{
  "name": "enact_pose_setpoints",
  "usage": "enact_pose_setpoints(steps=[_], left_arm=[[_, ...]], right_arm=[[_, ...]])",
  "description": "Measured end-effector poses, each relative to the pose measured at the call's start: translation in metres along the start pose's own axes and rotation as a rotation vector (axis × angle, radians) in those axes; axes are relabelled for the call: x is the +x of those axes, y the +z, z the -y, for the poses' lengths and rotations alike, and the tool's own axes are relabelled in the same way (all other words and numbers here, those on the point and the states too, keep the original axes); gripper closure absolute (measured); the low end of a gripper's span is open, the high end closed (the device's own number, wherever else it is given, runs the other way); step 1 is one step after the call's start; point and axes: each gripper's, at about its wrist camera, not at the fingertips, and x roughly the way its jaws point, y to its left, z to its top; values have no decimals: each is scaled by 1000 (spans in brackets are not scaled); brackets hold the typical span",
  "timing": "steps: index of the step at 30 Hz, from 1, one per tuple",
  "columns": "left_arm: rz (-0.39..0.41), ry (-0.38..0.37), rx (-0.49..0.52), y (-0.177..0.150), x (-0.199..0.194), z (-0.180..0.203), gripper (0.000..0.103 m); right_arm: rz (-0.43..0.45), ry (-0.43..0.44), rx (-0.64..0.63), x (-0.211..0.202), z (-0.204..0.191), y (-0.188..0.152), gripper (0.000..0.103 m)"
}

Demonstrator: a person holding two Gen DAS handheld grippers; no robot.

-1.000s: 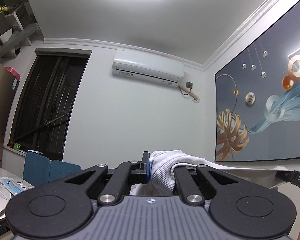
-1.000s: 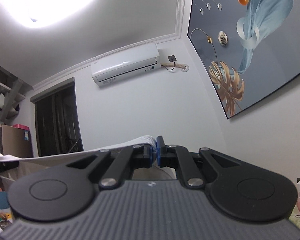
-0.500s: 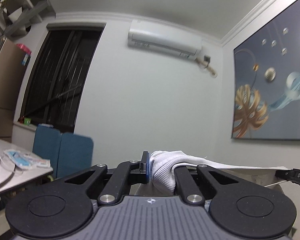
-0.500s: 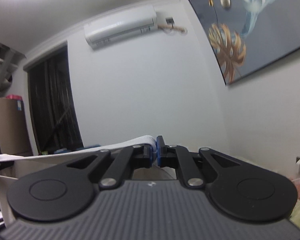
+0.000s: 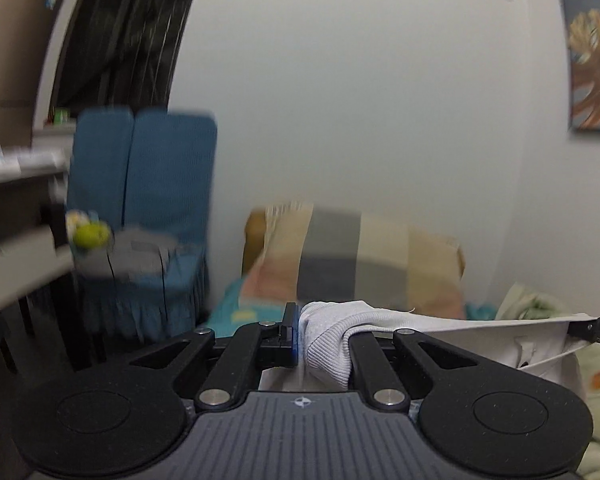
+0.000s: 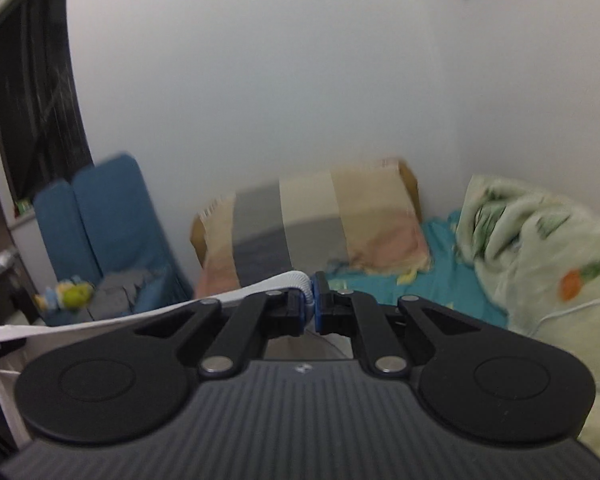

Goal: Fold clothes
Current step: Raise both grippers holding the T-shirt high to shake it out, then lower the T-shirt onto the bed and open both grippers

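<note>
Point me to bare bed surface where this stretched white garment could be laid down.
Best bet: the teal sheet, between the striped pillow and the rumpled green quilt. The quilt crowds the right side. The blue chair already holds grey cloth and a toy.

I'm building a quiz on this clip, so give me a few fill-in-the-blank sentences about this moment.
1. Both grippers are shut on the same ____ garment.
2. The armchair by the window is ____.
3. The left gripper pinches a bunched, ____-knit part of the cloth.
4. The right gripper faces a striped ____ on the bed.

Missing words: white; blue; ribbed; pillow
</note>
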Motion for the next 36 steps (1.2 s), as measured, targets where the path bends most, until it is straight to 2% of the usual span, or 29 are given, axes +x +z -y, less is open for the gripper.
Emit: enact_pose_setpoints(steps=[3, 5, 10, 16, 18, 20, 21, 22, 27, 30, 36], left_arm=[[-94, 18, 0, -53, 95, -7, 97], [-143, 19, 2, -83, 145, -10, 97], [-224, -26, 5, -113, 194, -17, 97], [-322, -80, 7, -148, 252, -25, 97], [-354, -98, 8, -160, 271, -28, 91], [-384, -115, 10, -170, 286, -30, 61], [-391, -119, 13, -170, 283, -31, 53], [-399, -124, 16, -169, 280, -31, 42], [-420, -217, 0, -151, 241, -34, 20], [-391, -256, 19, -139, 218, -37, 18], [-355, -252, 33, -126, 150, -47, 16]], right_arm=[[-94, -1, -7, 85, 25, -44, 95], [-145, 3, 0, 129, 39, -73, 95], [-249, 77, 95, 199, 80, -123, 95], [-289, 246, 253, 221, 118, -146, 92], [-301, 280, 278, 221, 125, -147, 82], [-324, 300, 288, 222, 127, -146, 45], [-338, 309, 278, 222, 126, -144, 35], [-353, 318, 261, 223, 124, -143, 17], [-460, 374, 212, 223, 112, -137, 15], [-527, 362, 226, 223, 108, -132, 16], [-645, 328, 306, 213, 113, -120, 16]])
